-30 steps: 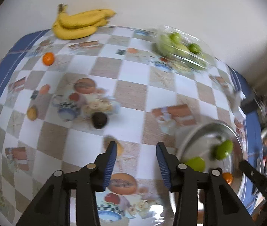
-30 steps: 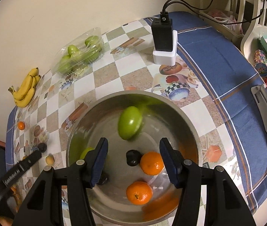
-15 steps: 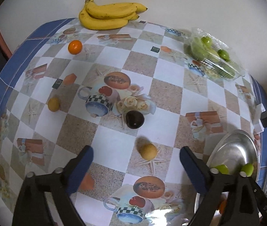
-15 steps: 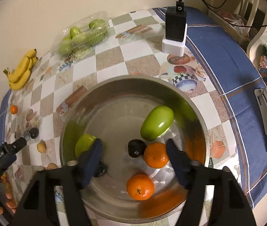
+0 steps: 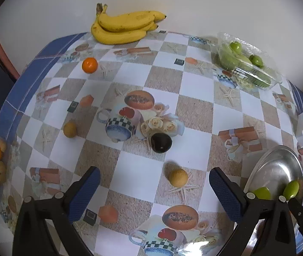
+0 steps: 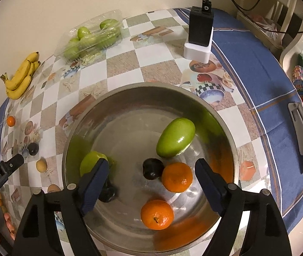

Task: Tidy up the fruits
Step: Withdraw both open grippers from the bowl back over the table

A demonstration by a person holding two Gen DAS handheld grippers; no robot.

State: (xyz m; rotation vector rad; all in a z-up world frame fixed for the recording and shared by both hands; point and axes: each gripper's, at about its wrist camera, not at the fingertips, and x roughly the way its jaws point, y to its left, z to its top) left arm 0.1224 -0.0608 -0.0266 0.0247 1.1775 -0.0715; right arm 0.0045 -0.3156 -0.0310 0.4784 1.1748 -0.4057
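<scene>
1. While the left tool (image 5: 153,189) hangs with its jaws spread wide over the table (image 5: 194,111), treat the small yellow fruit (image 5: 178,177) lying between and just ahead of its fingertips as the likely next pick.
2. Lower straight down so the fruit sits centred between the pads; it is round and may roll off.
3. Close gently; it looks soft.
4. Avoid the dark plum (image 5: 161,143) just beyond it.
5. Carry it to the steel bowl (image 6: 100,111), where the right tool (image 6: 151,175) hovers spread and empty above oranges (image 6: 177,177) and a green mango (image 6: 176,137).
</scene>
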